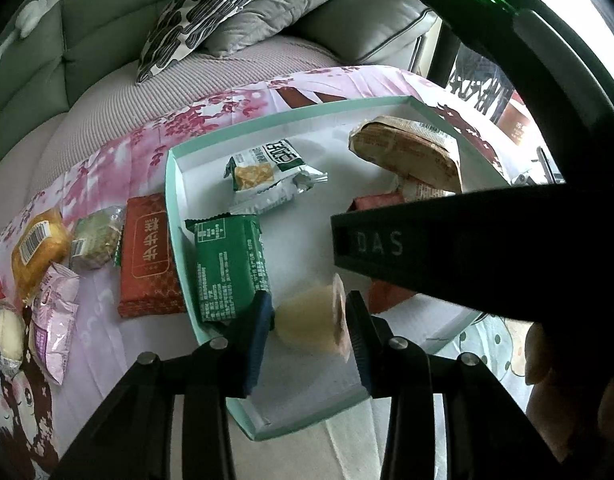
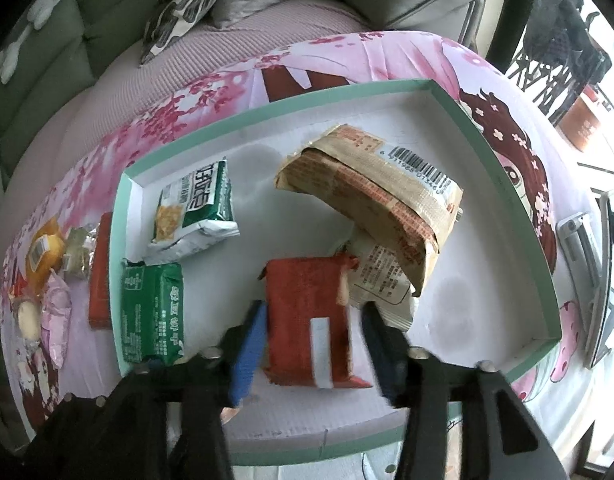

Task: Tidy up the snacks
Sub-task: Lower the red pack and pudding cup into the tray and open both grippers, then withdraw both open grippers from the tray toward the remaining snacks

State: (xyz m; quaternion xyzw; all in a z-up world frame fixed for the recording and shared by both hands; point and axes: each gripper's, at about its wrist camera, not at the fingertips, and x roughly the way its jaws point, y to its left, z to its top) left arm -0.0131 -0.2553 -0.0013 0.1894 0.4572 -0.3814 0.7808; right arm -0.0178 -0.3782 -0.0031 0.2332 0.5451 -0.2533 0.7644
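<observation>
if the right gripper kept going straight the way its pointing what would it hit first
Most likely the red snack packet, which lies between the right gripper's spread fingers on the floor of the mint-edged tray. Neither finger seems to press it, though depth is unclear.

Both the left claw (image 1: 309,330) and the right claw (image 2: 313,346) have black linkage arms with silver screws and blue finger pads (image 1: 254,344), and the right's black body reads "DAS" beside a green light.
</observation>
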